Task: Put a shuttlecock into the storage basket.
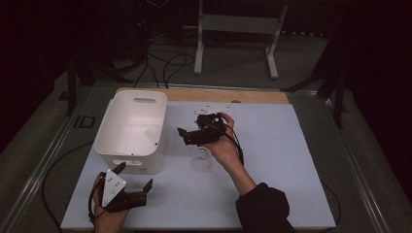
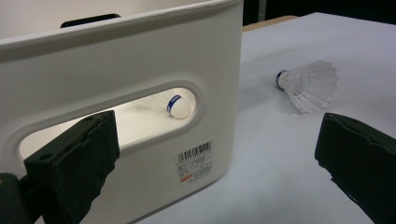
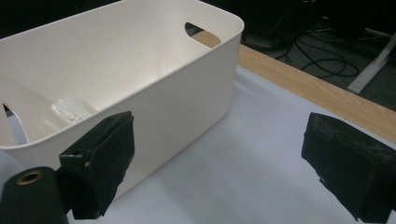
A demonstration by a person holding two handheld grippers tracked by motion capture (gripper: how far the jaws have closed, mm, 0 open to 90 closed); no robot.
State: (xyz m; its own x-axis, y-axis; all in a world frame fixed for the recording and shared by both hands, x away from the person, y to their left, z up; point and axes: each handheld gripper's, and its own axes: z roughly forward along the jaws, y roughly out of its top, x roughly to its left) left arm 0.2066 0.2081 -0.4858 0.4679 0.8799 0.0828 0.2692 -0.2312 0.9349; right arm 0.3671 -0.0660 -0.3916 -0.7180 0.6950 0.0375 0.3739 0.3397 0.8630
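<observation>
A white plastic bin (image 1: 109,141) with handle slots stands on the left of the white table sheet. One white shuttlecock (image 1: 149,132) lies inside it, and I see its cork through the near slot (image 2: 175,105) and its feathers over the rim (image 3: 70,109). A second shuttlecock (image 1: 200,160) lies on the sheet just right of the bin (image 2: 308,84). My left gripper (image 1: 134,175) is low at the bin's near wall, open and empty (image 2: 219,158). My right gripper (image 1: 182,137) hovers beside the bin's right wall, above the loose shuttlecock, open and empty (image 3: 233,154).
The sheet (image 1: 272,160) stretches bare to the right and front. A wooden strip (image 1: 233,95) runs along the table's far edge (image 3: 317,88). Beyond it, a white stand (image 1: 238,24) and cables (image 1: 170,63) sit on the floor.
</observation>
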